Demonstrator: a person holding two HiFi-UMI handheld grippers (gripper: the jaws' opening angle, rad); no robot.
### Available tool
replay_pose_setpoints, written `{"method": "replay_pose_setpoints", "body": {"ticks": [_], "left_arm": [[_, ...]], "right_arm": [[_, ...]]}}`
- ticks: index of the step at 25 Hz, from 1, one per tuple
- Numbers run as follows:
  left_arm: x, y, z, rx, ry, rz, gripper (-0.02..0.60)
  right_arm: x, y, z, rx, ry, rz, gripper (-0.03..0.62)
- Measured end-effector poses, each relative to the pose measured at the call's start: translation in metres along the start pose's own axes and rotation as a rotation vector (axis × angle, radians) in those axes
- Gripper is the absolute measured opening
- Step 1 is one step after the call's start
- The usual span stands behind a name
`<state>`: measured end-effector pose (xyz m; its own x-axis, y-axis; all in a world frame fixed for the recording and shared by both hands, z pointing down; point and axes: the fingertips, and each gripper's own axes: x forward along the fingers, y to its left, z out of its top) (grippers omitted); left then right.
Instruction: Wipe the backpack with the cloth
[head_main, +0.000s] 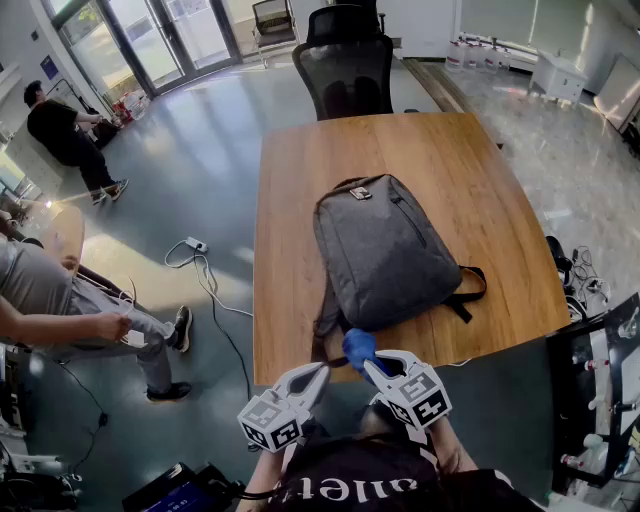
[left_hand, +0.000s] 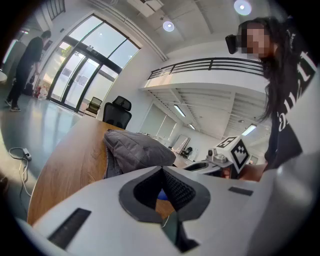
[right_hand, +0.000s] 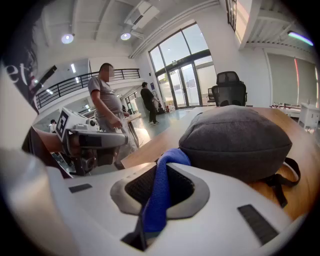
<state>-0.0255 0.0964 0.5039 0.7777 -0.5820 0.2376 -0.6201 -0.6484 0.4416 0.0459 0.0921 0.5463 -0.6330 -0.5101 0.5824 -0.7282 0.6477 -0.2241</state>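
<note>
A grey backpack (head_main: 385, 250) lies flat on the wooden table (head_main: 300, 180), its base toward me and its straps hanging over the near edge. My right gripper (head_main: 370, 365) is shut on a blue cloth (head_main: 358, 347) at the near edge, just below the backpack's base. In the right gripper view the cloth (right_hand: 160, 195) runs up between the jaws and touches the backpack (right_hand: 235, 142). My left gripper (head_main: 320, 371) hovers beside it, to the left, shut with nothing in it. In the left gripper view the backpack (left_hand: 137, 147) lies ahead.
A black office chair (head_main: 348, 65) stands at the table's far end. A person (head_main: 60, 290) sits at the left and another (head_main: 65, 135) stands further back. Cables and a power strip (head_main: 195, 245) lie on the floor. A cart (head_main: 600, 390) stands at the right.
</note>
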Motion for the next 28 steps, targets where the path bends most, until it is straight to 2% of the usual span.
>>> {"method": "replay_pose_setpoints", "body": {"ticks": [8,16,20,28], "left_arm": [[0.034,-0.005,0.002,-0.005,-0.01,0.042,-0.002],[0.063,-0.012,0.005,0.006,-0.003,0.044,-0.003],[0.072,-0.008,0.008,0.014,-0.003,0.073,-0.002],[0.083,0.001,0.014,0.016,0.008,0.094,-0.002]], "right_arm": [[-0.002,-0.061,-0.012,-0.042,0.042,-0.06,0.061],[-0.033,-0.145,-0.023,0.077,-0.003,-0.199,0.061],[-0.059,-0.186,-0.034,0.136,-0.016,-0.281,0.061],[-0.105,-0.257,-0.048,0.183,-0.022,-0.43,0.061]]}}
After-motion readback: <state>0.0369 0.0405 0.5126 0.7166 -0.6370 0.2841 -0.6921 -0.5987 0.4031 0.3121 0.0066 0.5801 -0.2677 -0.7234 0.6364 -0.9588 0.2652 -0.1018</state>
